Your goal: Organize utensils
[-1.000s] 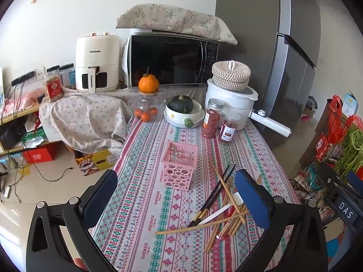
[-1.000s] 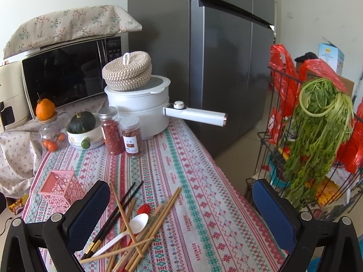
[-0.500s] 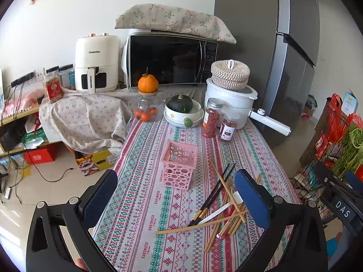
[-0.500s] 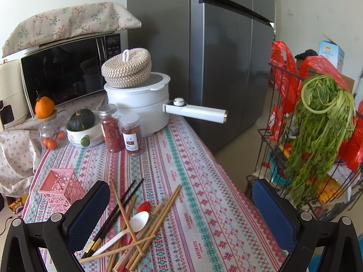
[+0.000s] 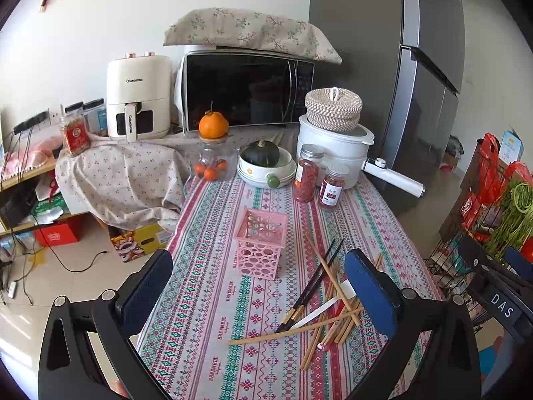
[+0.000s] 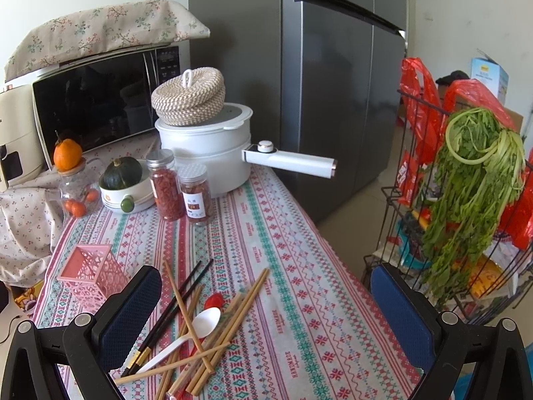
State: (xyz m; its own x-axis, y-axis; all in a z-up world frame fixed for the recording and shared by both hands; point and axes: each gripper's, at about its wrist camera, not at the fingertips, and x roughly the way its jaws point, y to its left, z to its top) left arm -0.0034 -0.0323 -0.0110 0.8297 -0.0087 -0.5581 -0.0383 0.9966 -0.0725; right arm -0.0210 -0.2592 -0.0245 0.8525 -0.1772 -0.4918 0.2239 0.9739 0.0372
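Wooden chopsticks (image 6: 186,343), black chopsticks (image 5: 313,288) and white spoon (image 6: 196,330) lying jumbled beside empty pink basket (image 5: 261,243). Hovering above, left gripper (image 5: 258,295) and right gripper (image 6: 266,303) both gaping wide, holding nothing. Judging sorting not begun; needing one stick singled out and pinched.

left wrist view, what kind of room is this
Most likely a home kitchen or dining corner: a microwave and air fryer stand by a tall fridge, with chopsticks scattered on a cloth-covered table.

Both wrist views look down the table (image 5: 213,300) from its near end, sharing the chopstick pile (image 6: 200,326).
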